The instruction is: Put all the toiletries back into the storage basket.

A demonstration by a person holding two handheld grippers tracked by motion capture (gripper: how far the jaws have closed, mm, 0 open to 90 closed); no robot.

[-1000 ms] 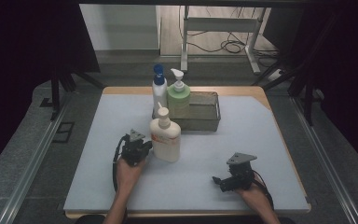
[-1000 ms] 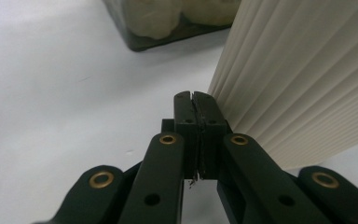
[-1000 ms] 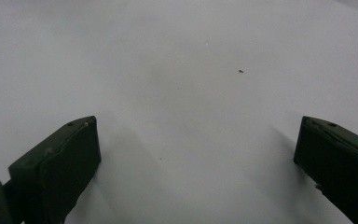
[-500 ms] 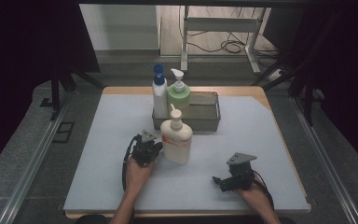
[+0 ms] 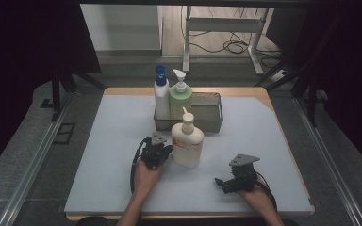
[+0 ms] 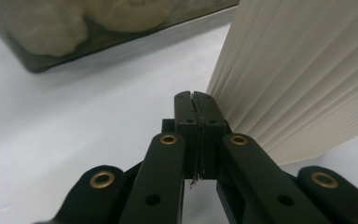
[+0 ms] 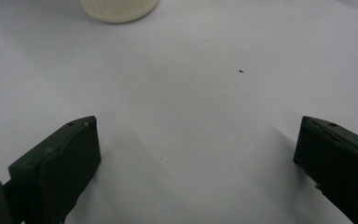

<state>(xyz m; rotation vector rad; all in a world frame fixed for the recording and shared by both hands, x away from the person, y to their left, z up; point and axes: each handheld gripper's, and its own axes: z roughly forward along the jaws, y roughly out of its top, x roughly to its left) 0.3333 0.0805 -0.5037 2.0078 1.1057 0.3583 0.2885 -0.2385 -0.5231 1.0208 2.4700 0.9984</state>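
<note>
From the high view, the cream pump bottle (image 5: 187,143) stands upright on the worktop just in front of the grey basket (image 5: 207,117), which holds a blue-capped bottle (image 5: 160,96) and a green pump bottle (image 5: 180,96) near the far edge. A second ago the cream bottle stood further to the left; it has slid right across the worktop, and the left gripper (image 5: 156,153) has followed it, pressed against its left side. The right gripper (image 5: 233,181) rests near the front right corner, well apart.

In the left gripper view the fingers (image 6: 196,126) are closed flat on each other with nothing between them — their side lies against the ribbed bottle wall (image 6: 303,79). So this is a push, not a grasp; the bottle looks to be nudged toward the basket's open half.

In the right gripper view the fingers (image 7: 70,158) stand wide apart over bare worktop, holding nothing.
</note>
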